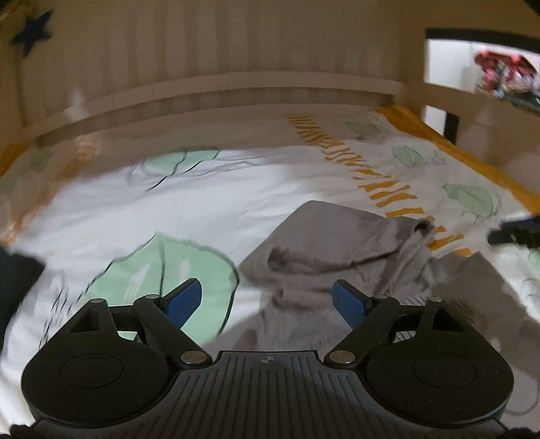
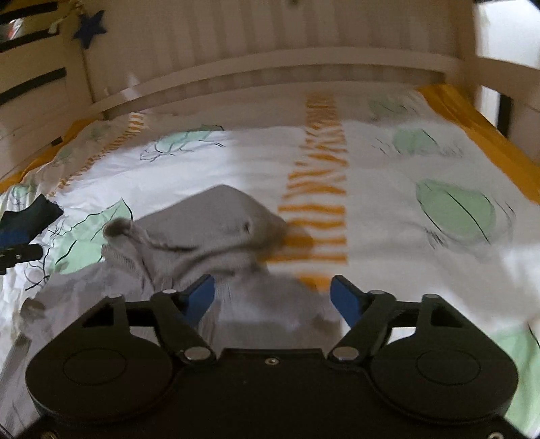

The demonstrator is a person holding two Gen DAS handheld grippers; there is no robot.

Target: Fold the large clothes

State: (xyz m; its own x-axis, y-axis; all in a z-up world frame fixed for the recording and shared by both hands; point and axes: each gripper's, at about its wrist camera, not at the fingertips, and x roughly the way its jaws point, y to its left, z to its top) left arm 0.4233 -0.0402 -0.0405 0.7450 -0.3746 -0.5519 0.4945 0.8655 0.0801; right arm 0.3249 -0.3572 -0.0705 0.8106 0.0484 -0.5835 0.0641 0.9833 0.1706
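Note:
A grey hooded sweatshirt (image 1: pixel 330 250) lies crumpled on a bed, hood end toward the headboard; it also shows in the right wrist view (image 2: pixel 216 233). My left gripper (image 1: pixel 266 297) is open and empty, hovering over the garment's near left part. My right gripper (image 2: pixel 271 297) is open and empty over its near right part. A cuff or sleeve end (image 2: pixel 116 228) sticks out at the left of the right view. The left gripper shows at the left edge of the right view (image 2: pixel 17 236); the right gripper shows at the right edge of the left view (image 1: pixel 516 233).
The bed has a white cover (image 2: pixel 388 189) with green leaf prints and orange stripes. A pale wooden headboard (image 2: pixel 270 64) stands behind, a side rail (image 1: pixel 445 94) at the right. A dark star decoration (image 2: pixel 89 28) hangs at upper left.

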